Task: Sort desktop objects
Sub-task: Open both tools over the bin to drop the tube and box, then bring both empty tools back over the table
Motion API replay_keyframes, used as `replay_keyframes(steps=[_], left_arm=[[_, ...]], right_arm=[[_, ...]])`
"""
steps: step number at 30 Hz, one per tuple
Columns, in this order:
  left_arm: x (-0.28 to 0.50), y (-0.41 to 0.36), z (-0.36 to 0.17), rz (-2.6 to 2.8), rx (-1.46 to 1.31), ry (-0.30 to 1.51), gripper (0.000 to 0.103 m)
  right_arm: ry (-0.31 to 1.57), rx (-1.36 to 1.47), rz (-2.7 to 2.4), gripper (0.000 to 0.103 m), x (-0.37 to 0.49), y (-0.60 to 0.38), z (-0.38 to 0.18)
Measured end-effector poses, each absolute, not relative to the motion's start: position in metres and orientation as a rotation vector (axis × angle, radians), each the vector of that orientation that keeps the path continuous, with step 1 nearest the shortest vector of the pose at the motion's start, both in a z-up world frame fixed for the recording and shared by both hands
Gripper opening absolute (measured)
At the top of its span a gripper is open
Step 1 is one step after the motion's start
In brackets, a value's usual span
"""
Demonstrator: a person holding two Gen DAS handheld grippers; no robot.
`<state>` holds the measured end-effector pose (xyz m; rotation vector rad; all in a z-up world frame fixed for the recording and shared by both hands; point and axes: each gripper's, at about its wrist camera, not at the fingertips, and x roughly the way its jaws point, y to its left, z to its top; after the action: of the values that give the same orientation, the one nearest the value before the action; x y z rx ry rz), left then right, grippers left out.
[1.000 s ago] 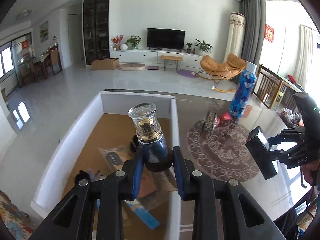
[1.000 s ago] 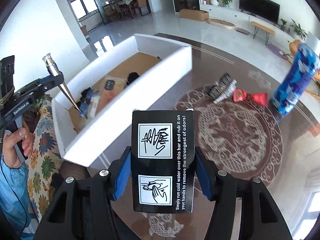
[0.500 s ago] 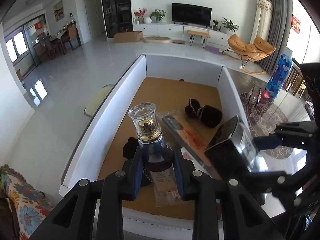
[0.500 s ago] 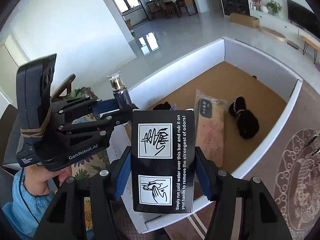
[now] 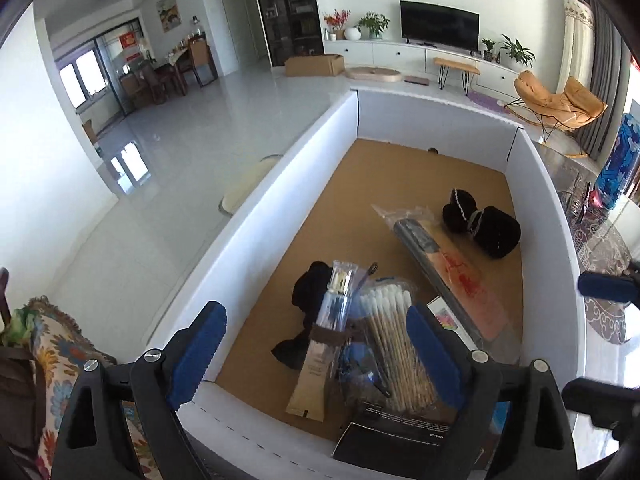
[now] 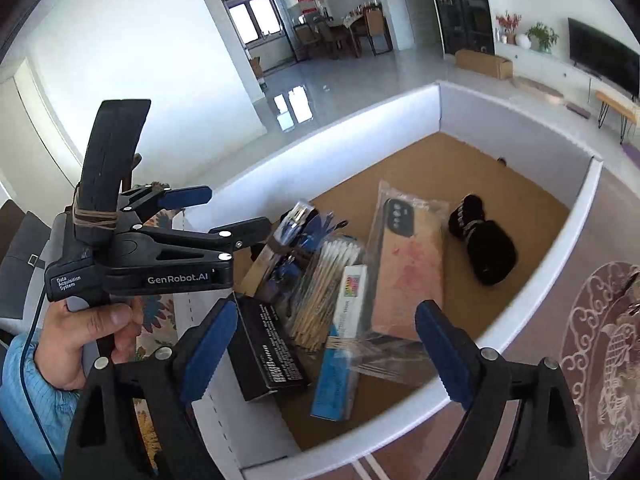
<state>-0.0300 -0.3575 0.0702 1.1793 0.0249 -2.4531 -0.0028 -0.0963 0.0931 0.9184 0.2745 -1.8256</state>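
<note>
Right claw point(image 6: 324, 344) wide open above black box point(image 6: 266, 348) in tray point(image 6: 552, 264)

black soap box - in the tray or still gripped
In the tray. The black box lies in the white tray's near corner beside the cotton swabs; the right gripper stands open above, nothing between its pads.

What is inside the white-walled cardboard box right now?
In the white-walled cardboard box: black printed carton, clear cotton-swab pack, bagged pink phone case, black fabric bundle, blue-white flat box. Items beneath the pile are covered.
</note>
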Motion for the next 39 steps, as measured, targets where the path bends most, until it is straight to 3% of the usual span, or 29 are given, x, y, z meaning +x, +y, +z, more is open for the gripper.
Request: replay_keyframes(steps=[3,10,16,24,29,38,39], left_arm=[[-0.026,-0.328,0.09,-2.496,1.097,-0.072,0.095],[-0.036,-0.254,0.116,-2.603,1.009,-0.208,0.099],[-0.046,-0.195,0.12,-2.667,0.992,-0.286,0.099],[-0.06,-0.126,0.112,-2.763,1.041,-0.315,0.099],[-0.067,-0.08,0.078,-2.852,1.201,-0.279,0.1],[-0.097,-0.024,-0.048,-2.771,1.579,-0.308,0.1],[-0.099,-0.024,-0.055,-2.777,1.582,-0.284,0.103]], right_arm=[[0.242,0.837,-1.951,0.103,-0.017,-0.043,0.095],[0.385,0.983,-2.254,0.103,-0.065,0.088,0.024],[0.382,1.131,-2.423,0.103,-0.083,0.204,-0.014],[0.307,1.22,-2.486,0.103,-0.084,0.26,-0.027],[0.318,1.252,-2.504,0.103,-0.087,0.257,-0.03],[0.273,1.275,-2.498,0.103,-0.087,0.262,-0.031],[0.272,1.275,-2.498,0.103,-0.088,0.262,-0.032]])
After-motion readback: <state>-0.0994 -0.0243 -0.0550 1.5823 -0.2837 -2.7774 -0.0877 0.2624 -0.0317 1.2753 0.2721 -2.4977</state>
